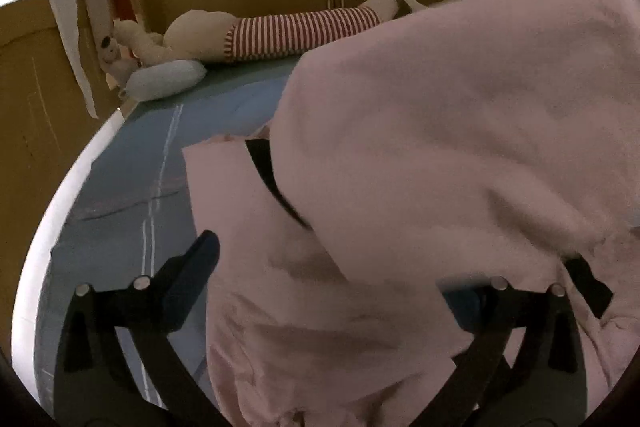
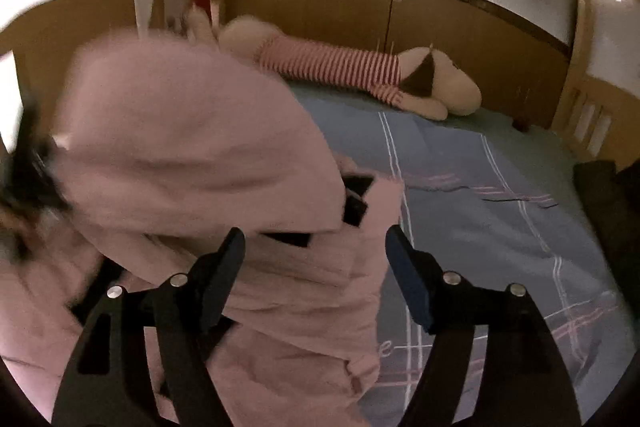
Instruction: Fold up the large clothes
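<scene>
Mid-fold, pink garment [image 2: 192, 163] heaped on bed [image 2: 500, 227]; right claw [image 2: 316, 267] wide open, empty; left claw [image 1: 340, 267] unreadable under cloth; next, regrip an edge

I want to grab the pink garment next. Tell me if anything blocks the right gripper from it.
Nothing visible does. The right gripper hangs with jaws open right over the pink garment, whose edge lies between them on the plaid bedsheet. The striped plush toy lies far behind.

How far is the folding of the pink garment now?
Done: the pink garment lies on the bed. In hand: a part of it bulges up over the rest, blurred. The right gripper is open. Left: no flat, neat fold shows yet.
</scene>
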`<state>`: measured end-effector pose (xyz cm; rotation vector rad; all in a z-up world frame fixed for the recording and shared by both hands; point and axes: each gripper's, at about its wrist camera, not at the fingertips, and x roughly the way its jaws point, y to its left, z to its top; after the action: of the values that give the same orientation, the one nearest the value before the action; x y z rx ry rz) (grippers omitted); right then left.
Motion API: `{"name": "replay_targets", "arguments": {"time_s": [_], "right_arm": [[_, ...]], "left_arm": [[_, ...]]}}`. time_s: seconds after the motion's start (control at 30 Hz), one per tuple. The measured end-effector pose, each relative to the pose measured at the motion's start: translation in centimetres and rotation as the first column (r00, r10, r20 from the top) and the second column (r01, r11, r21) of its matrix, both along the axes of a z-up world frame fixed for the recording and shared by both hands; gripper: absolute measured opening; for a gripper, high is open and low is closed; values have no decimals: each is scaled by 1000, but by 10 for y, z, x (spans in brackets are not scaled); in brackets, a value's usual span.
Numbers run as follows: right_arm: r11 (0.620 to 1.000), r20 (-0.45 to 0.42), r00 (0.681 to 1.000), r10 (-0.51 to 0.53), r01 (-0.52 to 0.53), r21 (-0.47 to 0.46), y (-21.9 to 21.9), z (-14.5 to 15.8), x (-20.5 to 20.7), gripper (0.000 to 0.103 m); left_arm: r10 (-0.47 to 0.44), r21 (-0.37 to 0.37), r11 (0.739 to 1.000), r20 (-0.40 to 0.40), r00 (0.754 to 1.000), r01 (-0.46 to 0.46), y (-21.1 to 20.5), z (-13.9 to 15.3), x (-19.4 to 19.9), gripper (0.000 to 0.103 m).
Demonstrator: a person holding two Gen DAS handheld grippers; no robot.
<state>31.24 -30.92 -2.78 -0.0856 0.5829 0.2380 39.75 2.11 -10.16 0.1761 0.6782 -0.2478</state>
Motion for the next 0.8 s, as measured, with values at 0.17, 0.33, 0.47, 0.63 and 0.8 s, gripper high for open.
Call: {"name": "replay_targets", "arguments": {"time_s": [0.17, 0.33, 0.47, 0.63, 0.8], "right_arm": [[988, 86, 996, 0, -13, 154, -1, 46, 2, 85], [984, 106, 994, -10, -9, 180, 33, 56, 49, 85], [988, 29, 999, -23, 18, 151, 62, 25, 86, 85], [996, -29, 999, -32, 35, 87, 80, -23, 112, 85], [999, -135, 991, -21, 27, 42, 80, -72, 136, 85]], "left_arm": [[-53, -64, 996, 67, 996, 57, 10, 30, -21, 101], [-15, -310, 947, 210, 977, 82, 16, 109, -37, 101], [15, -213, 977, 205, 979, 29, -38, 140, -2, 101], [25, -77, 997, 135, 991, -15, -87, 96, 42, 101], [1, -114, 994, -23, 1000, -3, -91, 25, 65, 101]]}}
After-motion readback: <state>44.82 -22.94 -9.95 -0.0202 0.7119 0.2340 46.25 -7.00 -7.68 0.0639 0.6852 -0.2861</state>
